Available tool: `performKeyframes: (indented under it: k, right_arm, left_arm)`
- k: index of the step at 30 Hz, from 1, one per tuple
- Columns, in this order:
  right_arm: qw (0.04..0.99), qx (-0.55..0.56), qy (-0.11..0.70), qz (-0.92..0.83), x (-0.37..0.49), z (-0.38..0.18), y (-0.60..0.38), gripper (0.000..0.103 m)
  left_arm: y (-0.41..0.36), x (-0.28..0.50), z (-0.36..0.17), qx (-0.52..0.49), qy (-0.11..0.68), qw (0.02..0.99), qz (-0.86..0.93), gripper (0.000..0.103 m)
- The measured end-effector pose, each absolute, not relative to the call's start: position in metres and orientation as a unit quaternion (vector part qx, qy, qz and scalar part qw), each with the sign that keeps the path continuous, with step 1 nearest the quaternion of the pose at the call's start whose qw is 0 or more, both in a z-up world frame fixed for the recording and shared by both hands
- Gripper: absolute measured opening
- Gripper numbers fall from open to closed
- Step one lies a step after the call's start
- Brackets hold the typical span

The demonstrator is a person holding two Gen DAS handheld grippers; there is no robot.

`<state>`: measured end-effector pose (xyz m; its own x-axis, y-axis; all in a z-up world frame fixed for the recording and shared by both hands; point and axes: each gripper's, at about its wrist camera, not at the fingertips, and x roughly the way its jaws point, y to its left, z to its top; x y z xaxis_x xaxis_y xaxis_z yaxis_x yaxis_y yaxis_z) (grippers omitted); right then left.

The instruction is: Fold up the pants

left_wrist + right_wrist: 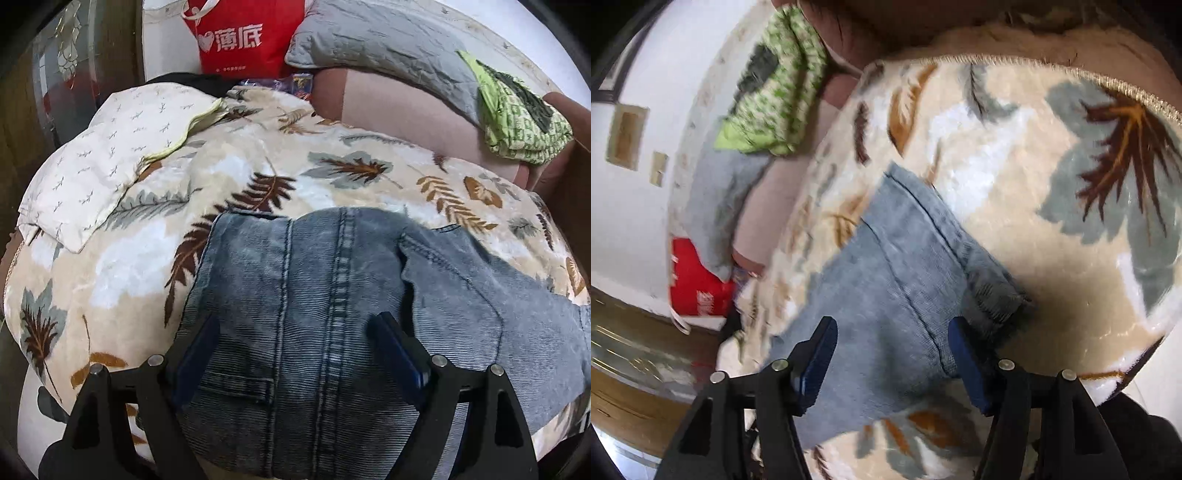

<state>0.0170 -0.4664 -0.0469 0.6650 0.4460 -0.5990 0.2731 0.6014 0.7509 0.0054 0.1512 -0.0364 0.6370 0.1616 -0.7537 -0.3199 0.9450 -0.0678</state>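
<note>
Faded blue-grey jeans [303, 295] lie on a leaf-print blanket [221, 177]. In the left wrist view my left gripper [295, 328] is open, its two fingers standing wide over the waist and seat part, with a back pocket and centre seam between them. In the right wrist view my right gripper [892, 332] is open over the leg end of the jeans [905, 266], the hem lying just beyond the right finger. Neither gripper holds cloth.
A folded white patterned cloth [103, 166] lies on the blanket's far left. A red bag [243, 37], a grey quilted pillow [376, 48] and a green patterned cloth [517, 110] sit at the back. The blanket's trimmed edge [1071, 72] runs beyond the leg end.
</note>
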Motion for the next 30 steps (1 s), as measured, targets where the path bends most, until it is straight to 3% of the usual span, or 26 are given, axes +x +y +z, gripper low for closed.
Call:
performKeyframes:
  k: [5, 14, 30]
  right_arm:
    - [0.805, 0.445, 0.389, 0.046, -0.007, -0.027, -0.470, 0.066]
    - [0.755, 0.490, 0.437, -0.015, -0.004, -0.071, -0.488, 0.066]
    - [0.759, 0.489, 0.430, -0.017, 0.008, -0.079, -0.500, 0.064]
  left_arm:
    - [0.139, 0.004, -0.016, -0.104, 0.382, 0.911, 0.113, 0.086]
    - [0.077, 0.019, -0.001, -0.104, 0.392, 0.914, 0.032, 0.086]
    - [-0.140, 0.082, -0.017, 0.001, 0.464, 0.880, -0.102, 0.086]
